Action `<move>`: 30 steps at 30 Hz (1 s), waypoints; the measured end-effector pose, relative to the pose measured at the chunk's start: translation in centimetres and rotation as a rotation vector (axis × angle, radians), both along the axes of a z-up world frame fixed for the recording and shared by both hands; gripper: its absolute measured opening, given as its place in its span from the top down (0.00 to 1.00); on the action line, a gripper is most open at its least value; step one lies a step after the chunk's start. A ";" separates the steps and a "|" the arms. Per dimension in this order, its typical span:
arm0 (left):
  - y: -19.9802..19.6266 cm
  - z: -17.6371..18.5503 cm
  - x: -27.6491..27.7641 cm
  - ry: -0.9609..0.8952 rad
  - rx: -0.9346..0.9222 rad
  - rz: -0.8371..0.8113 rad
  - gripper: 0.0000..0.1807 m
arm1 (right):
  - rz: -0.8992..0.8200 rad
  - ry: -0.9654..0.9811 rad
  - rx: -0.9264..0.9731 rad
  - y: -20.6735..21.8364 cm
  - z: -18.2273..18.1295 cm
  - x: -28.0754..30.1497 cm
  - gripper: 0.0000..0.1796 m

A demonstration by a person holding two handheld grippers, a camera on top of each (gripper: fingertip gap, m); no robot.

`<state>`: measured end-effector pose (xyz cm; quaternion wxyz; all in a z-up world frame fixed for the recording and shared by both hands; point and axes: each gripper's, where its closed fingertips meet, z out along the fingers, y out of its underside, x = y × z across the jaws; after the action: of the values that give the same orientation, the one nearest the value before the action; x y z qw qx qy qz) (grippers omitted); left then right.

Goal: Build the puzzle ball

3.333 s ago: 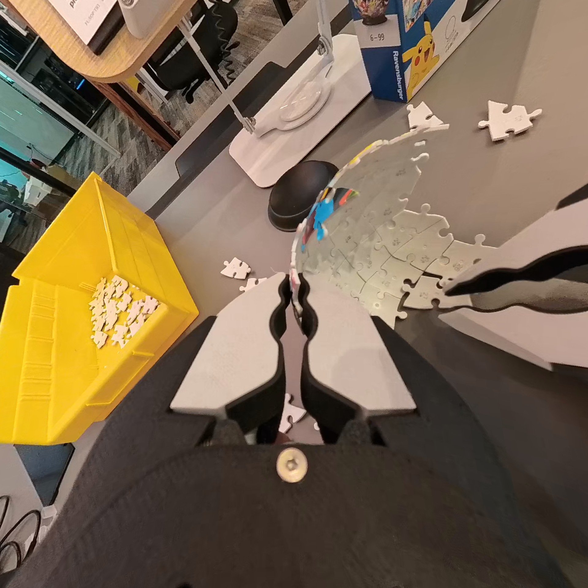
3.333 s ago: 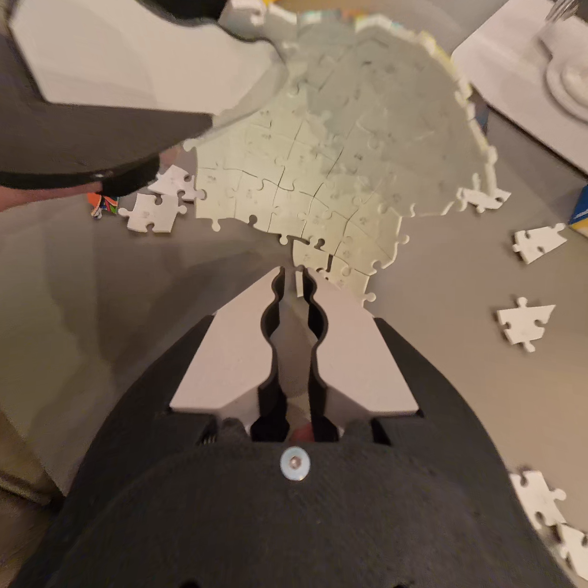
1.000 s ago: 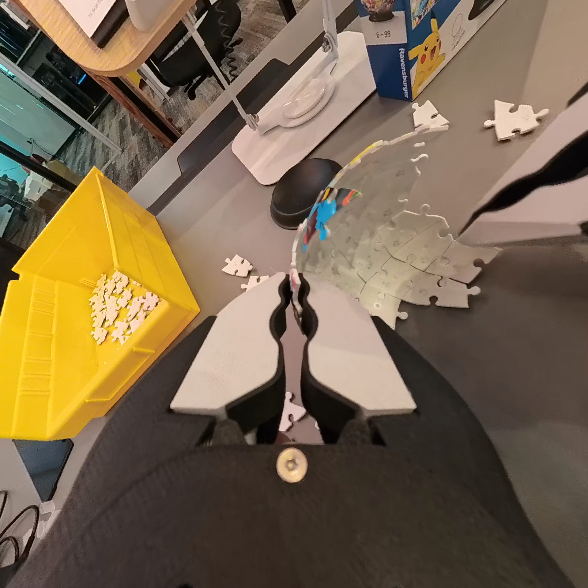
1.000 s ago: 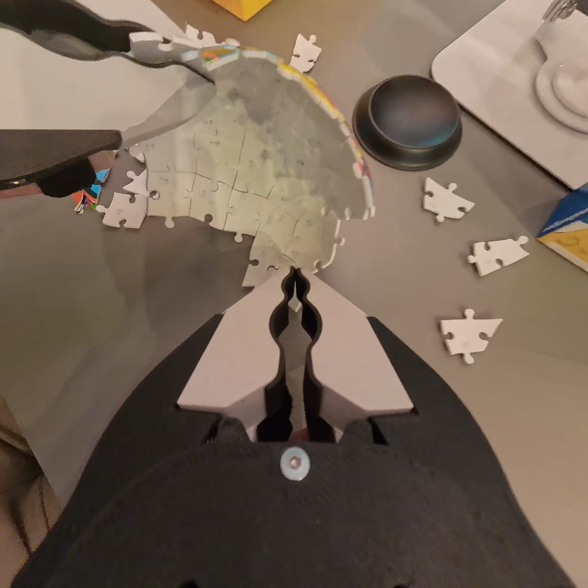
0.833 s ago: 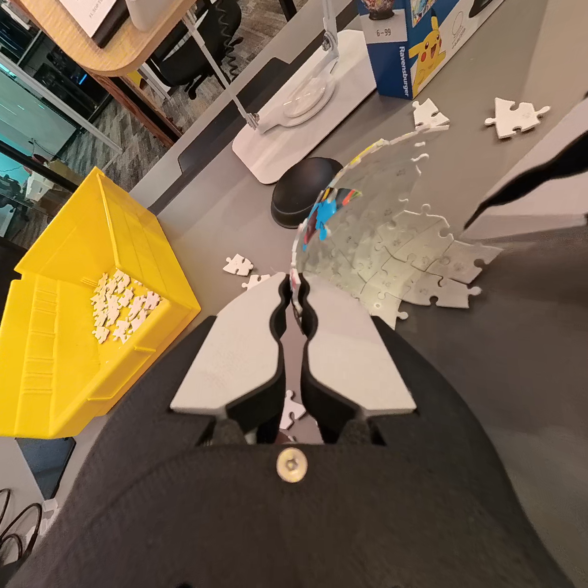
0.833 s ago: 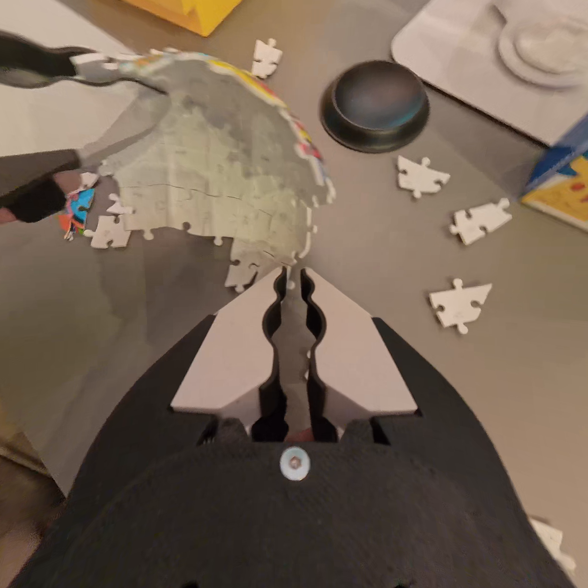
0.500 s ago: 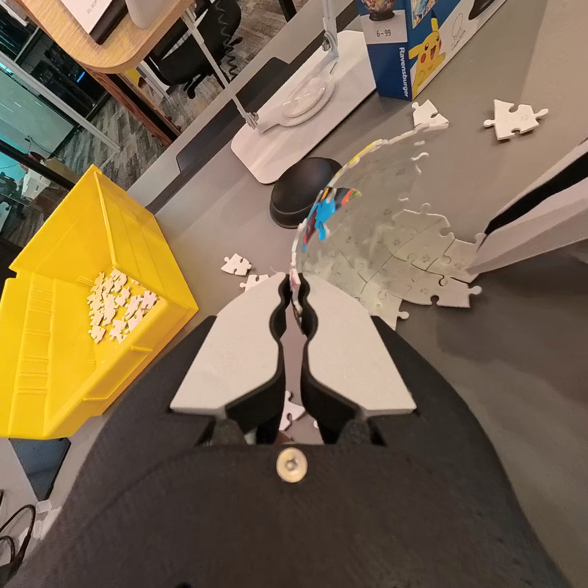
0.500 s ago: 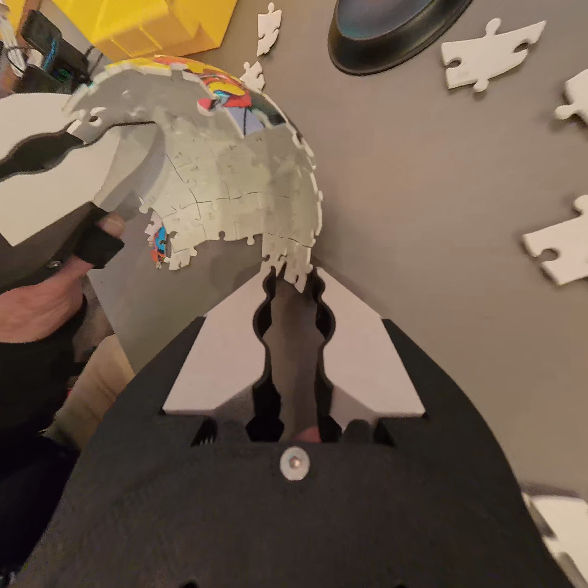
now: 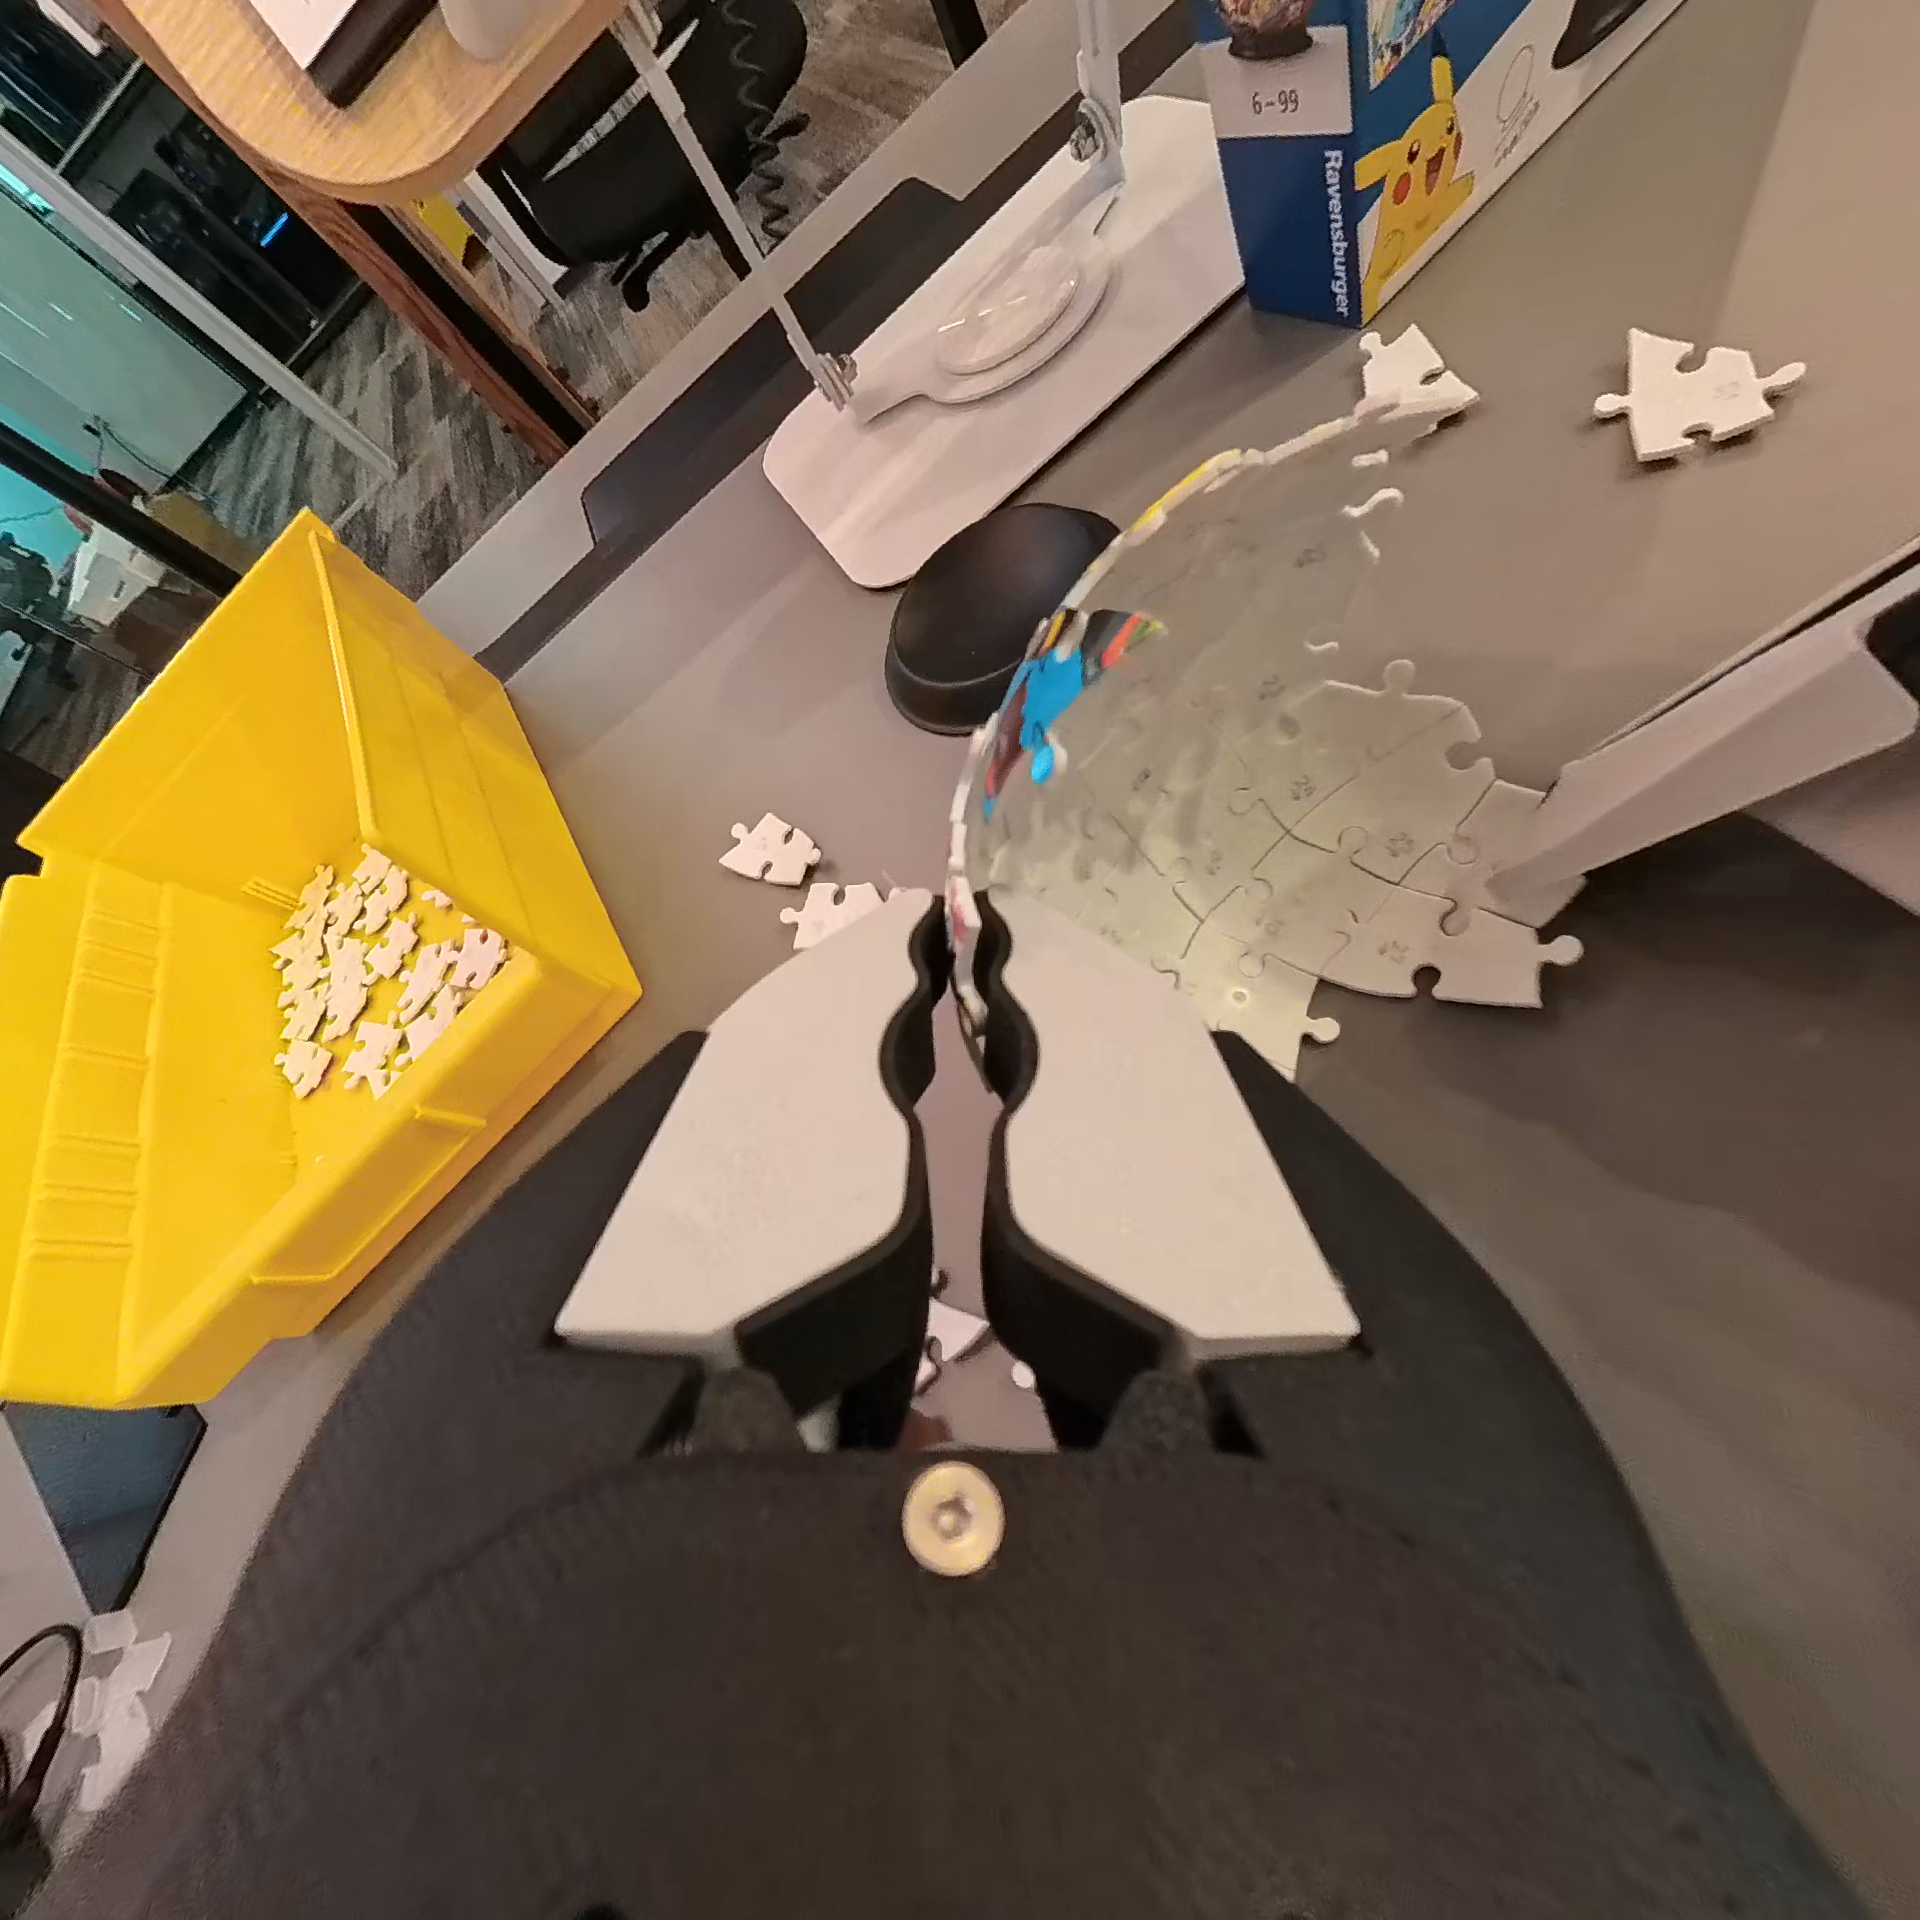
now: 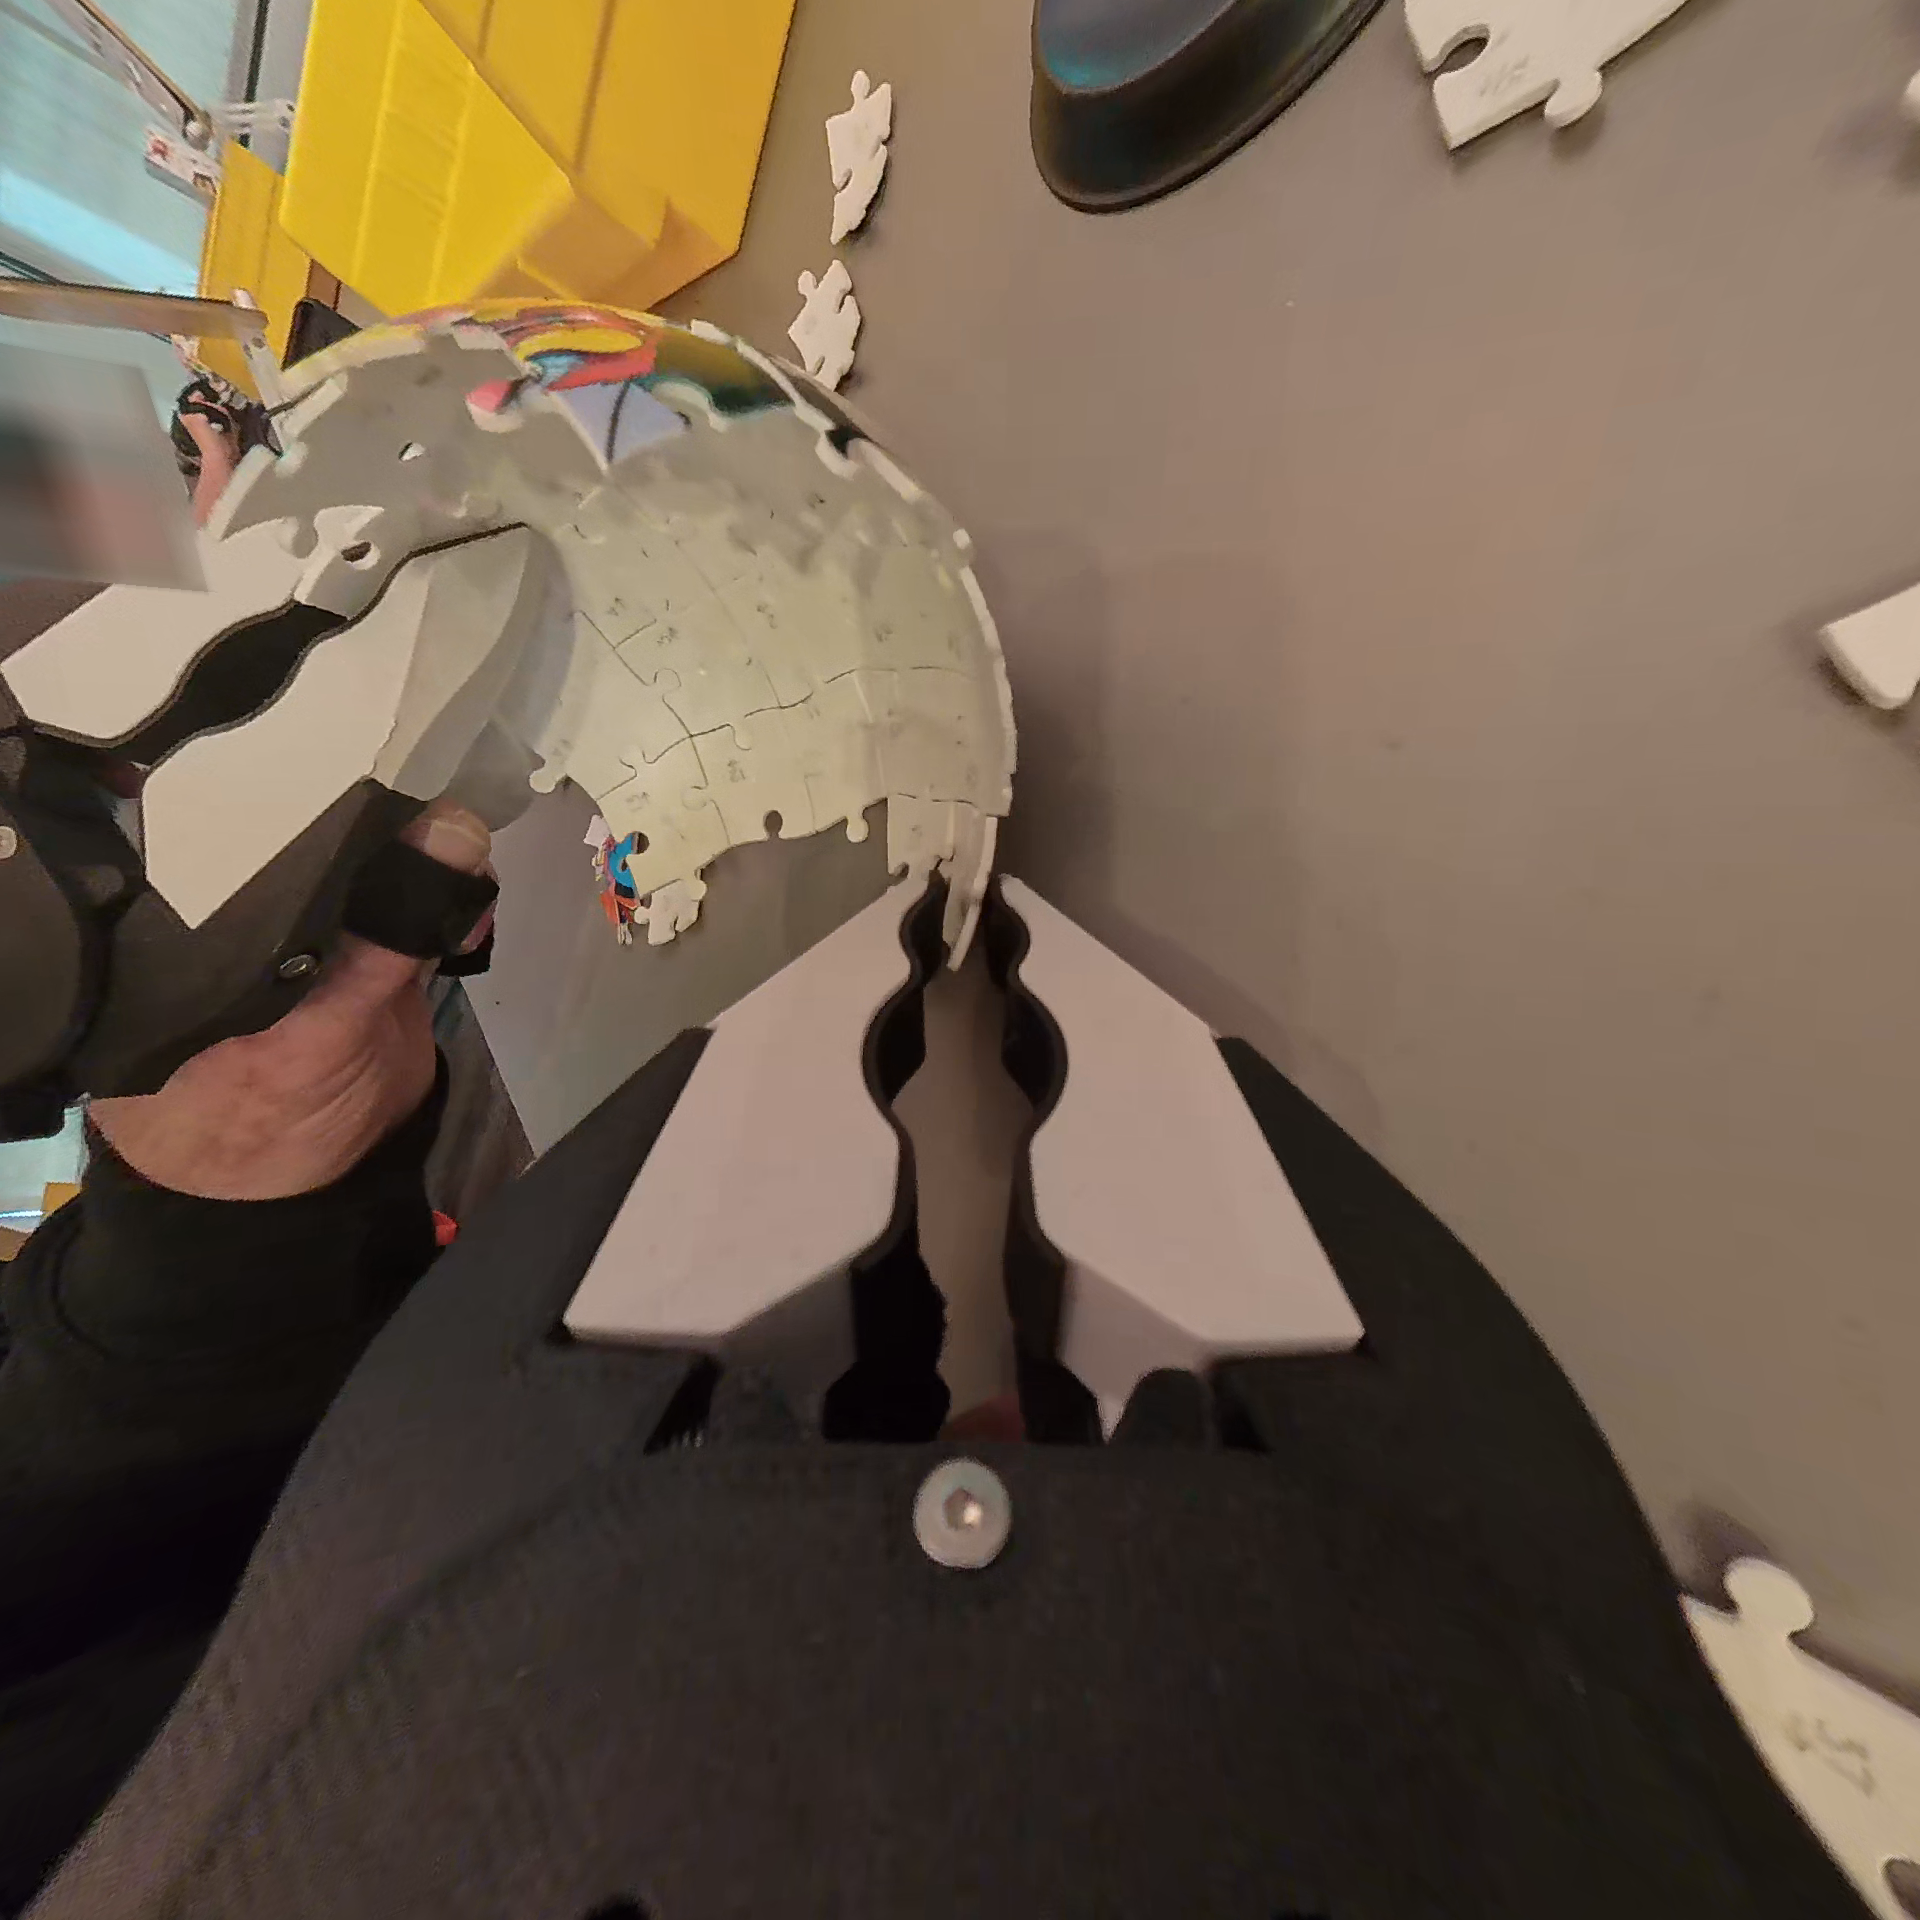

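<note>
On the grey tabletop (image 9: 1714,1195), the half-built curved shell of interlocked puzzle pieces (image 9: 1226,748) sits in the middle, its near edge between the fingers of the left claw (image 9: 964,920) and its far-right edge between those of the right claw (image 10: 966,904). Behind the shell lies a black round dome-shaped stand (image 9: 987,644), and behind that a white flat lamp base (image 9: 935,436). Right of the lamp base stands a blue cardboard puzzle box (image 9: 1351,156), with two loose white puzzle pieces (image 9: 1694,400) lying before it. To the left sits a yellow plastic bin (image 9: 312,935) with a heap of small pieces (image 9: 374,966) in it. Two more loose pieces (image 9: 774,847) lie between bin and shell.
</note>
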<state>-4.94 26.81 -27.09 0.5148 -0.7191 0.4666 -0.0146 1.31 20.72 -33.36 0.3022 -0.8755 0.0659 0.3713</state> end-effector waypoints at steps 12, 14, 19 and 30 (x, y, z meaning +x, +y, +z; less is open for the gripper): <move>-0.3 -0.4 -0.6 -0.060 -0.045 0.033 0.98 | -0.031 0.028 0.001 -0.2 0.4 -0.3 0.88; -0.3 -0.5 -0.8 -0.067 -0.050 0.043 0.98 | -0.028 0.024 0.003 -0.3 0.5 -0.5 0.88; -0.6 -0.7 -0.9 -0.081 -0.062 0.056 0.98 | -0.057 0.007 0.011 -0.4 0.3 -0.4 0.90; -1.2 -1.0 -1.6 -0.108 -0.066 0.097 0.98 | -0.073 -0.004 0.000 -0.6 -0.1 -0.7 0.98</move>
<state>-6.50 25.57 -28.05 0.5152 -0.7555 0.4023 -0.0438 0.59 20.14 -33.47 0.3156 -0.8733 0.0970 0.3582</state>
